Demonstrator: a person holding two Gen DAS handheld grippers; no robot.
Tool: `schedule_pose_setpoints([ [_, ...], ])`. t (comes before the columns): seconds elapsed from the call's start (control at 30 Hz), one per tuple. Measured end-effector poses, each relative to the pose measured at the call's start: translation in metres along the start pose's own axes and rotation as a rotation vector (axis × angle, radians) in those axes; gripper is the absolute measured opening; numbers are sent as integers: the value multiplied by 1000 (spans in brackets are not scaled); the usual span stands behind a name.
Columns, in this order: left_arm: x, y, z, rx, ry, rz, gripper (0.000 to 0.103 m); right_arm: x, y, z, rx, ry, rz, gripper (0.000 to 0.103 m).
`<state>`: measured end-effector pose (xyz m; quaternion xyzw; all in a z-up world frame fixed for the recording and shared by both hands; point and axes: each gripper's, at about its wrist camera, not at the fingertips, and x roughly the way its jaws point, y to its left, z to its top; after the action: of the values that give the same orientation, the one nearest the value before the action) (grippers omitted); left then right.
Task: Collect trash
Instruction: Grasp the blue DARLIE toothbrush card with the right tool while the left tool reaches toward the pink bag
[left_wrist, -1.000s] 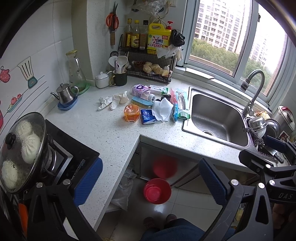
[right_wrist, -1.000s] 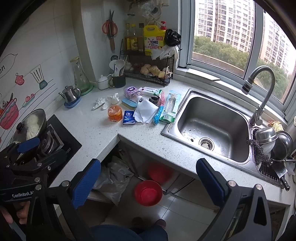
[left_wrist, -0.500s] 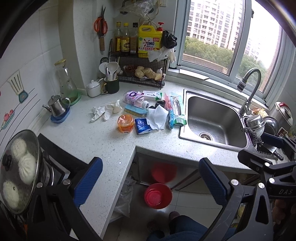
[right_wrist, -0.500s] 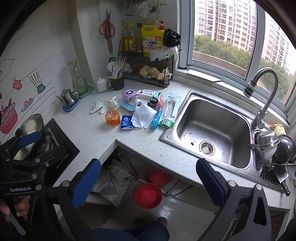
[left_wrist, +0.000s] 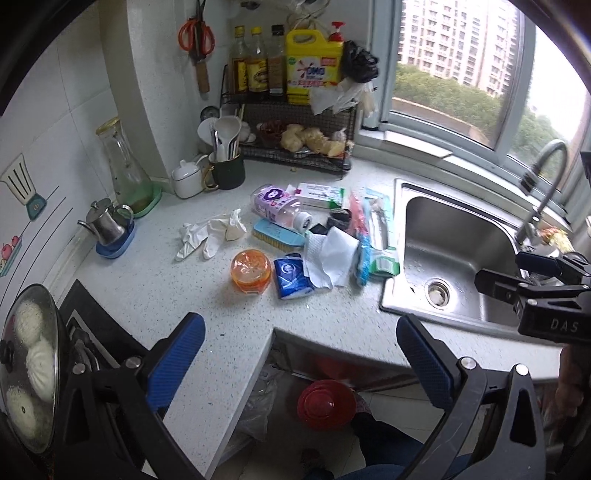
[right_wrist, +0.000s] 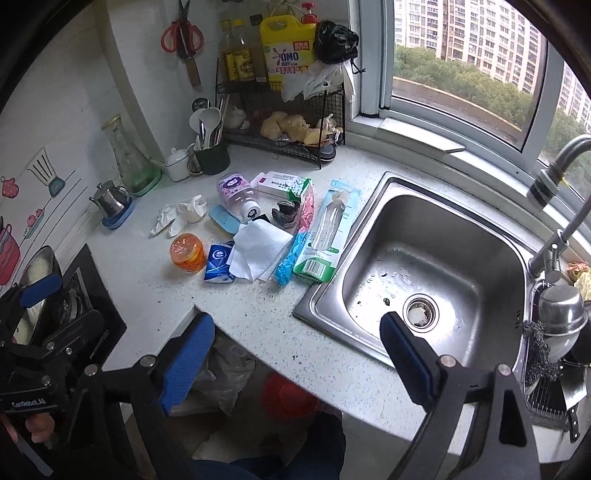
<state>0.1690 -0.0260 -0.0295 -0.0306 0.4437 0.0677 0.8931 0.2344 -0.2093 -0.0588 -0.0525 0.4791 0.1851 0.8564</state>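
A heap of trash lies on the speckled white tabletop (left_wrist: 155, 295) in the middle of both views, just left of the steel sink (right_wrist: 424, 258): a crumpled white tissue (left_wrist: 332, 254), a blue tissue pack (left_wrist: 291, 277), an orange round container (left_wrist: 251, 271), a pink-capped bottle (left_wrist: 277, 205), a white glove (left_wrist: 207, 234) and a long green-and-blue package (right_wrist: 325, 236). The left gripper (left_wrist: 295, 354) hovers at the lower edge of its frame, its blue fingers (left_wrist: 177, 354) spread wide with nothing between them. The right gripper (right_wrist: 299, 350) sits low in its frame over the tabletop edge, its fingers (right_wrist: 188, 358) closing, still wide apart and empty. A red bin (left_wrist: 325, 402) stands on the floor below.
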Motion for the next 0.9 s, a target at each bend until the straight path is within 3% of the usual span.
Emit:
schedule_pose_setpoints([
  [0.23,58,-11,33,-88,73,41,103,75,-40,45,-33,140,55,83],
  [0.37,85,-20,43,-114,108,67,103,114,-58,64,-33,211,78,81],
  [0.67,145,-24,55,-164,207,115,103,203,-82,98,-22,327,108,68],
  [0.9,170,-12,53,-210,251,144,103,248,-89,101,27,421,107,49],
])
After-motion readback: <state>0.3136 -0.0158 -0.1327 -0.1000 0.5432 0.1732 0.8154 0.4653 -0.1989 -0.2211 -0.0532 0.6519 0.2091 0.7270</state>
